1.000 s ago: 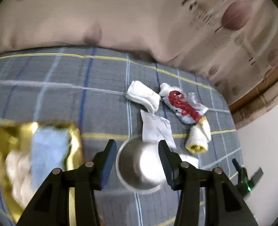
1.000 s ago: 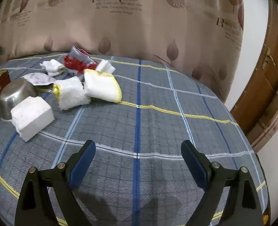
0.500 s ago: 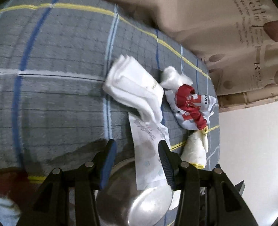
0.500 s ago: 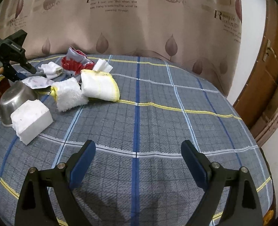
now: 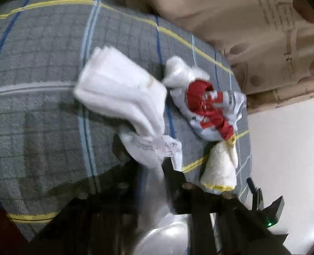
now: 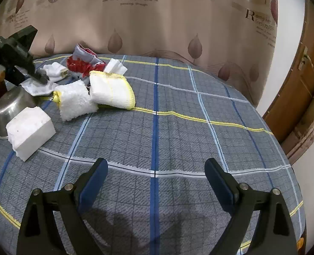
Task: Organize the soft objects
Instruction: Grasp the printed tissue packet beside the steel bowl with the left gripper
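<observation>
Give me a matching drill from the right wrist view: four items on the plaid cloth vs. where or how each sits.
Items:
1. white foam block
2. steel bowl
3. yellow-edged folded cloth
4. right hand-held gripper

States:
A. jaws wide apart, nothing between them
B. upside down, behind the foam block
C. nearest loose item, at the left
D. lying on the yellow stripe, beside a fluffy white cloth

Pairs: 1-C, 2-B, 3-D, 4-A

A beige leaf-print curtain [image 6: 157, 21] hangs behind the plaid-covered bed [image 6: 178, 127], beside a wooden door [image 6: 301, 89]
</observation>
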Motion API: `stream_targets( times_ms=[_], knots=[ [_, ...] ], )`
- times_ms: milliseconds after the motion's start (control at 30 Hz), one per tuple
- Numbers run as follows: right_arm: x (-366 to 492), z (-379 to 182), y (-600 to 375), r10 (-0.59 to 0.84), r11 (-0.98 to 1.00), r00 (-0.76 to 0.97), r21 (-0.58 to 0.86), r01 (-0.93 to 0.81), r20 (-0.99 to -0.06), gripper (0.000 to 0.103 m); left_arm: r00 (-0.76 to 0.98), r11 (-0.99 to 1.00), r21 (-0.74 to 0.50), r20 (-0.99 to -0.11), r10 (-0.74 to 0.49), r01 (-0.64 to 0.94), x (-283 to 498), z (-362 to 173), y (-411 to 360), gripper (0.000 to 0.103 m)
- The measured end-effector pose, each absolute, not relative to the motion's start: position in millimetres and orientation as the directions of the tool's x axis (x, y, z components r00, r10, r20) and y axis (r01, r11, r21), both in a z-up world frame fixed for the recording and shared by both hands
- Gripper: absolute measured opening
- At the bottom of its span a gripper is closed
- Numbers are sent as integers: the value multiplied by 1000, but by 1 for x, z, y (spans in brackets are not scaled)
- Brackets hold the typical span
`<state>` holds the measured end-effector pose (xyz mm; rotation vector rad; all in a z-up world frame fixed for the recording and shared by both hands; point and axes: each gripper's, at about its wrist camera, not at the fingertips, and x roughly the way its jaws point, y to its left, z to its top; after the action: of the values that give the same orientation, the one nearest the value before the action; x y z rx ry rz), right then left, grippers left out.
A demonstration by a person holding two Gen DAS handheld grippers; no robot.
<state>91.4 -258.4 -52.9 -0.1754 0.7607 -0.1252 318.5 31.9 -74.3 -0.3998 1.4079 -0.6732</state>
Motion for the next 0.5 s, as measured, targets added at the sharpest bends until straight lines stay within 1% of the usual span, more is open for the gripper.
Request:
stream_targets(
  times_ms=[33, 100, 200, 233, 367, 500],
  knots=[
    [91, -53, -259, -179, 978, 718, -204, 52, -672, 91, 40, 756, -623, -766, -641, 200, 316, -72, 30, 12],
    [91, -53, -259, -182, 977, 720, -206, 55, -670, 91, 102, 776, -571, -784, -612, 269, 306, -58, 21, 12],
    [91, -52, -259, -183, 977, 721, -207, 57, -668, 91, 202, 798, -524, -783, -589, 297, 291, -35, 16, 12],
    [91, -52, -259, -181, 977, 723, -205, 55, -667, 91, 251, 819, -488, -788, -562, 304, 283, -25, 15, 12],
    [89, -50, -259, -178, 978, 731, -202, 56, -659, 92, 412, 883, -384, -783, -466, 270, 256, 5, 24, 12],
    [87, -48, -258, -167, 979, 742, -199, 47, -649, 97, 524, 920, -348, -758, -390, 181, 226, 24, 49, 12]
  ],
)
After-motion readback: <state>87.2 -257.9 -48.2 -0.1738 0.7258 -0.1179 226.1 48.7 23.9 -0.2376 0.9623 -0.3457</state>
